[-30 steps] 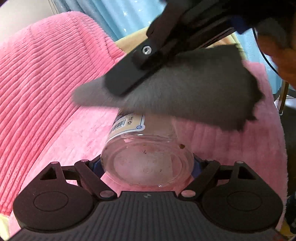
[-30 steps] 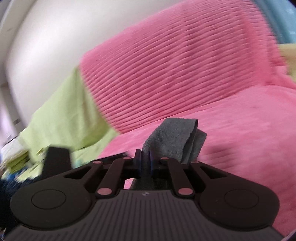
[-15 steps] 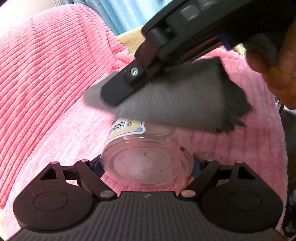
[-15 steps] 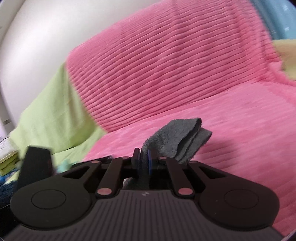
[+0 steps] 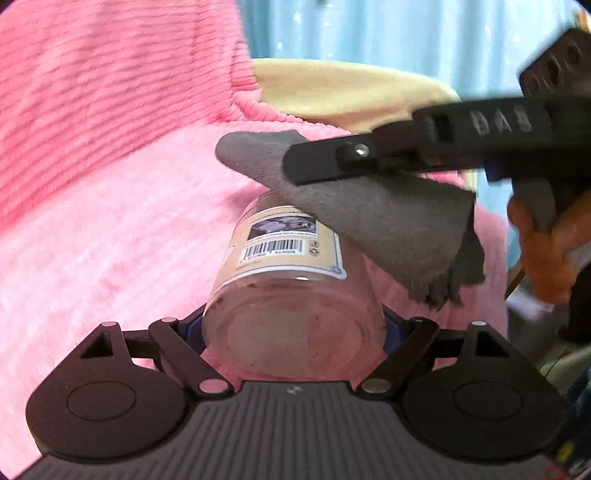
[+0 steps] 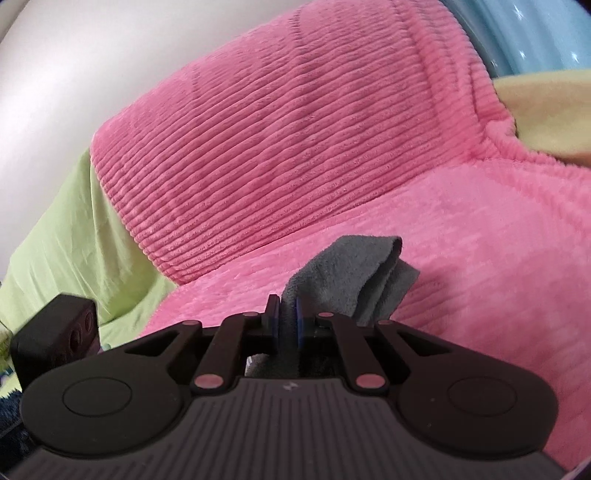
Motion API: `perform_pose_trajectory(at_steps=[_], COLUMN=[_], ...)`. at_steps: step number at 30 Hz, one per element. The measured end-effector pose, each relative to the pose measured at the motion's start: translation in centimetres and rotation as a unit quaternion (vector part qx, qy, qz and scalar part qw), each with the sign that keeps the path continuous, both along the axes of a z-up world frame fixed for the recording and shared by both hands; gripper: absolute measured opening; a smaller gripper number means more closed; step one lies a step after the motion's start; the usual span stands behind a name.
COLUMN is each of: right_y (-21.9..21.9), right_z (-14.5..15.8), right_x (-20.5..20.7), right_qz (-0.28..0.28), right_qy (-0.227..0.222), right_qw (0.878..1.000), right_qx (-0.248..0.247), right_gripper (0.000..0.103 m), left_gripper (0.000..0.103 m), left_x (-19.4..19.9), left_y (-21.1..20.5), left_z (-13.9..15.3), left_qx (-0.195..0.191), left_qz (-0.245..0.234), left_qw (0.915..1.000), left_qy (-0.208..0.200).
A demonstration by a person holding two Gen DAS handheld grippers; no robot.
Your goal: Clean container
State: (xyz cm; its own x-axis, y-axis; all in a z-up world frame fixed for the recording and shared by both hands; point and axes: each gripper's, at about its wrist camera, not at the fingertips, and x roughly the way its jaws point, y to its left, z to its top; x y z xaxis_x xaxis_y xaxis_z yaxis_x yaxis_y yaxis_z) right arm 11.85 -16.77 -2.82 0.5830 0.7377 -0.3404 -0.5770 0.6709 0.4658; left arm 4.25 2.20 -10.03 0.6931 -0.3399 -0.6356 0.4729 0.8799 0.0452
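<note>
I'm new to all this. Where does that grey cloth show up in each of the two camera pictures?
Left wrist view: the grey cloth hangs right of centre, draped over the far end of the jar.
Right wrist view: the grey cloth sits at centre, pinched in the right gripper.
Shared landmark: the pink ribbed cushion.

left gripper (image 5: 293, 325) jaws spread wide, clamped; right gripper (image 6: 285, 325) jaws pinched nearly together.

A pink corduroy blanket (image 6: 295, 155) drapes beside green fabric (image 6: 74, 236), cream fabric (image 5: 351, 88) and a blue curtain (image 5: 369, 33).
</note>
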Motion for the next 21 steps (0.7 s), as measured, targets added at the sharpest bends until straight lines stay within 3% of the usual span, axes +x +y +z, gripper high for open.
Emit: perform_pose_trajectory(at_steps=[5, 6, 8, 10, 13, 21], right_y=[-0.2, 0.0, 0.8, 1.9, 3.1, 2.6], right_z=[0.5, 0.7, 0.9, 1.0, 0.5, 0.0], right_x=[-0.9, -1.2, -1.8, -2.2, -2.2, -0.6], right_qz=[0.039, 0.057, 0.100, 0.139, 0.159, 0.108], right_qy=[-0.003, -0.008, -0.017, -0.021, -0.016, 0.002], right_qw=[0.999, 0.998, 0.995, 0.990, 0.987, 0.994], right_qx=[0.009, 0.013, 0.015, 0.005, -0.007, 0.011], right_gripper=[0.008, 0.008, 0.008, 0.008, 0.007, 0.004], left_gripper=[0.085, 0.085, 0.085, 0.085, 0.085, 0.085], left_x=[-0.2, -2.6, -4.6, -2.9, -3.2, -2.2], left_y=[-1.6, -3.2, -5.4, -6.1, -5.8, -6.3], left_z=[-1.0, -1.2, -0.1, 0.0, 0.2, -0.2], left_qx=[0.115, 0.127, 0.135, 0.135, 0.136, 0.146], left_qz=[-0.011, -0.014, -0.012, -0.012, -0.010, -0.011], left_qw=[0.9910, 0.9892, 0.9881, 0.9881, 0.9885, 0.9867], left_qy=[-0.067, -0.072, -0.073, -0.071, -0.064, -0.070])
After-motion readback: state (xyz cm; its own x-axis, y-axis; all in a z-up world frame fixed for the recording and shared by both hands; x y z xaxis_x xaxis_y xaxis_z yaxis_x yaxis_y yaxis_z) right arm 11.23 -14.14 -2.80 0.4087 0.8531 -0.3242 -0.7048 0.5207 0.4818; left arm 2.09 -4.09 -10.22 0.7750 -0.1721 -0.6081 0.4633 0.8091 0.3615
